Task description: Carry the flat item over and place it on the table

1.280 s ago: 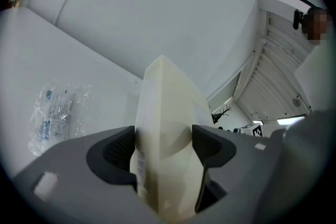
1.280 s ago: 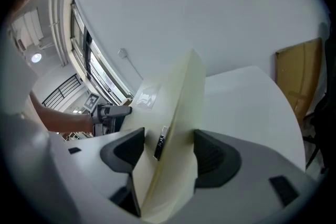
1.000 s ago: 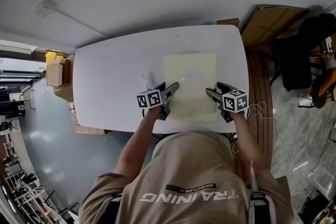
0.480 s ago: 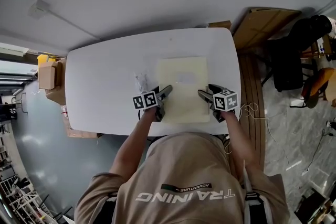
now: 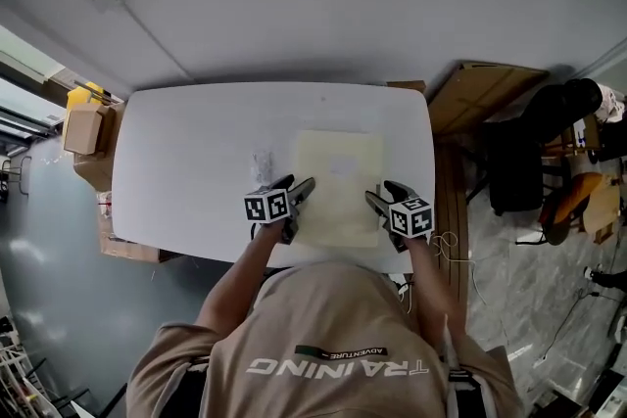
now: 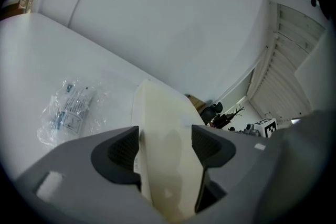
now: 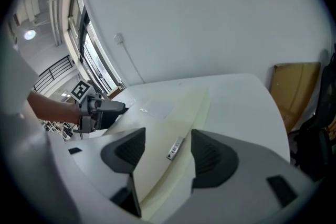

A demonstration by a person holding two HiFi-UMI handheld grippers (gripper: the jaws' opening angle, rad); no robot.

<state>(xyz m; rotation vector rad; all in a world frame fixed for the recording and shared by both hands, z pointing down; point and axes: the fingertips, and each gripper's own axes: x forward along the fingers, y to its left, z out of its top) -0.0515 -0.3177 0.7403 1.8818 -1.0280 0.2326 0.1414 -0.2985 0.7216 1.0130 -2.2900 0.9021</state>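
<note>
A pale cream flat board [image 5: 338, 181] hangs low over the right half of the white table [image 5: 196, 162]; I cannot tell whether its far end touches. At the board's near left corner my left gripper [image 5: 306, 183] is shut on it. My right gripper [image 5: 372, 198] holds the near right corner, also shut. In the left gripper view the board's edge [image 6: 168, 128] fills the gap between the pads of the left gripper [image 6: 167, 145]. The right gripper view shows the board [image 7: 168, 113] clamped in the right gripper [image 7: 168, 157], with a small barcode label on its edge.
A clear plastic bag [image 5: 263, 159] with small parts lies on the table just left of the board, also seen as the bag [image 6: 71, 110]. Cardboard boxes [image 5: 83, 127] stand at the table's left end. A leaning cardboard sheet [image 5: 480, 93] and a dark chair [image 5: 529, 152] are on the right.
Both grippers keep their hold on the board over the same part of the table. Mostly the head view has shifted, so the table now sits lower and further left.
</note>
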